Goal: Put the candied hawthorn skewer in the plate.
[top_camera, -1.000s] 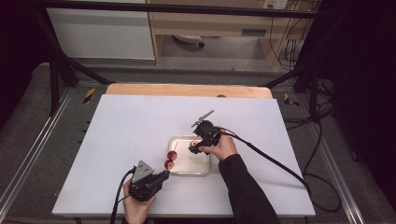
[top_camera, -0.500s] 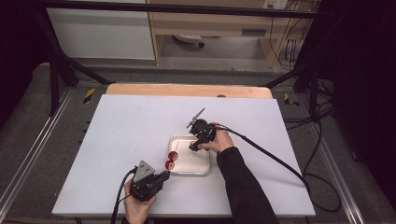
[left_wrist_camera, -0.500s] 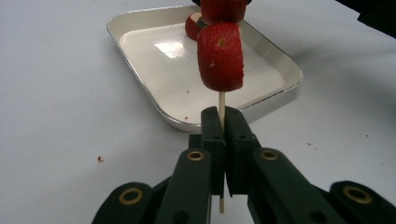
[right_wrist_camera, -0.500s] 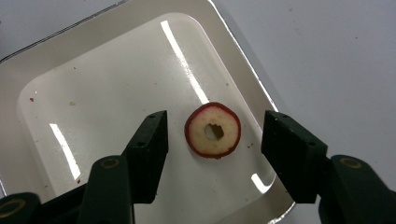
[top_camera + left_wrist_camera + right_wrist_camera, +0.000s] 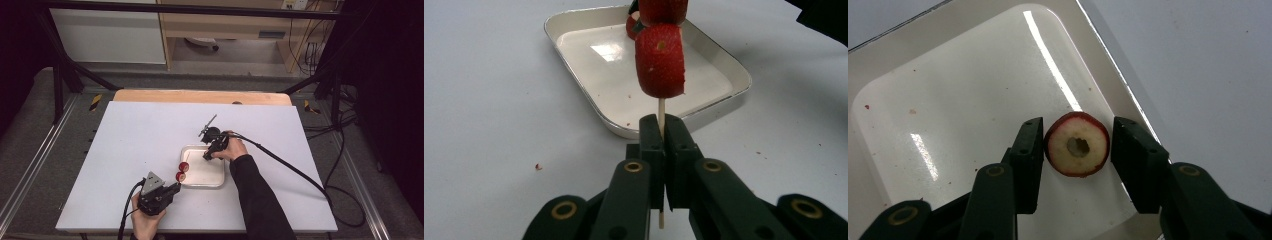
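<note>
Nearby, 2 skewered strawberry pieces (image 5: 182, 171) beside white tray (image 5: 216, 183), nothing between.

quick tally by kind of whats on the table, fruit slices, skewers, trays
red fruit slices: 3, two on the skewer and one in the tray
wooden skewer: 1
white tray: 1
total: 5
</note>
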The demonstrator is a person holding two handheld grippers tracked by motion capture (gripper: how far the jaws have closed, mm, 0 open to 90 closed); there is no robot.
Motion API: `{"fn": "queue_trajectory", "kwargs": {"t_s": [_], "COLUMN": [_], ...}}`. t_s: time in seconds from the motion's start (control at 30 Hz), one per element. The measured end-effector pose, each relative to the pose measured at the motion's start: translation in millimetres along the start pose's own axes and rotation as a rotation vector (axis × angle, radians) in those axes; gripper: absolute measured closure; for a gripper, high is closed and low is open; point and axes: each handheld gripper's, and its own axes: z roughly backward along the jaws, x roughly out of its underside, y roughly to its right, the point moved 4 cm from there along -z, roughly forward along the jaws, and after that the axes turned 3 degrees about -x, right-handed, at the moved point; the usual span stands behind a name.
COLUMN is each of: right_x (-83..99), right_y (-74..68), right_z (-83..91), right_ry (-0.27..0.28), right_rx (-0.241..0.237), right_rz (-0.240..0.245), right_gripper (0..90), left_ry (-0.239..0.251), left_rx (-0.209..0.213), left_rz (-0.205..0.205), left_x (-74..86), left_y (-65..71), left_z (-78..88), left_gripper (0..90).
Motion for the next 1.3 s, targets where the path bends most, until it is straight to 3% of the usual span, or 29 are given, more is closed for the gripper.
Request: {"fn": "queue_trajectory", "kwargs": {"t_s": [0.23,0.4,0.6,0.8,1.0,1.17,1.3], "right_x": [-0.4,-2.0,-2.2,8.4,23.4,33.7,39.7], "right_y": [-2.7,-9.2,-21.7,-29.7,-33.8,-38.7,-41.6], "right_z": [2.7,16.8,40.6,61.0,78.8,87.9,93.0], "right_ry": [0.001,0.069,0.215,0.382,0.566,0.680,0.744], "right_rx": [-0.010,-0.021,-0.036,-0.085,-0.165,-0.218,-0.232], "right_rz": [-0.036,-0.101,-0.217,-0.339,-0.474,-0.522,-0.550], "right_gripper": [59.8,59.9,59.9,60.0,60.1,60.1,60.1], "left_ry": [0.003,0.011,0.016,0.022,0.031,0.036,0.033], "left_rx": [0.001,-0.003,0.001,0.006,0.016,0.026,0.034], "left_rz": [0.003,0.017,0.025,0.031,0.029,0.031,0.025], "left_x": [0.2,0.2,-1.3,-3.8,-7.2,-10.0,-11.1], "left_y": [0.1,-0.1,3.9,10.3,20.2,29.5,37.4], "left_z": [0.5,2.0,3.4,3.1,1.8,-0.8,-3.2], "left_gripper": [87.9,87.9,87.9,88.0,88.0,88.0,88.0]}}
